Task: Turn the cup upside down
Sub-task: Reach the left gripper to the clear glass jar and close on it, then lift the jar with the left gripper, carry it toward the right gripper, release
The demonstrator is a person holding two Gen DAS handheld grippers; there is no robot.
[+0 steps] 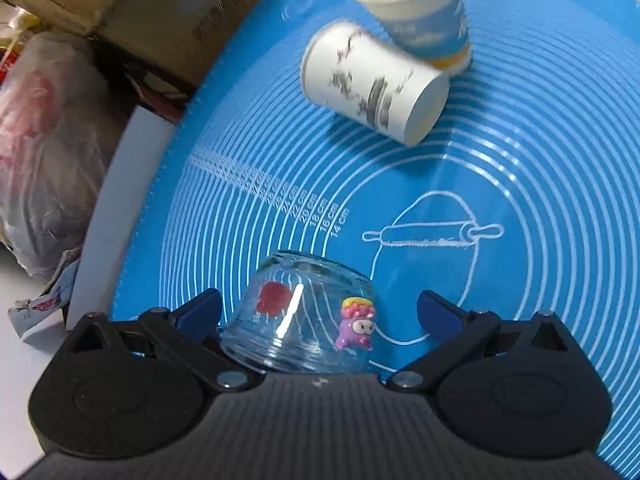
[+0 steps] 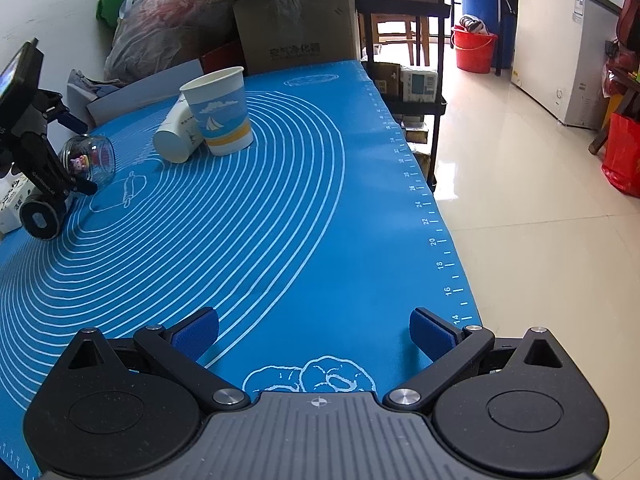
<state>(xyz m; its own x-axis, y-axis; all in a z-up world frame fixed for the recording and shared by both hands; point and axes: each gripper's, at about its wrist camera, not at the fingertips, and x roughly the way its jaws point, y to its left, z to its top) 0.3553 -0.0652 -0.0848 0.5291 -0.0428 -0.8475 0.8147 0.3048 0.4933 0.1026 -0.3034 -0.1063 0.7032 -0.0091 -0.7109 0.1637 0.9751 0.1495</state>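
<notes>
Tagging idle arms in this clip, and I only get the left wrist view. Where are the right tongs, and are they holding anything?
Observer: The right tongs are open and empty, low over the near edge of the blue mat.
Operator: Are they close to the glass cup?
Observer: No. The glass cup sits between the left tongs, far across the mat towards its left side.
Operator: Is there anything beside the table on the right?
Observer: A black cart stands against the table's far right edge.
</notes>
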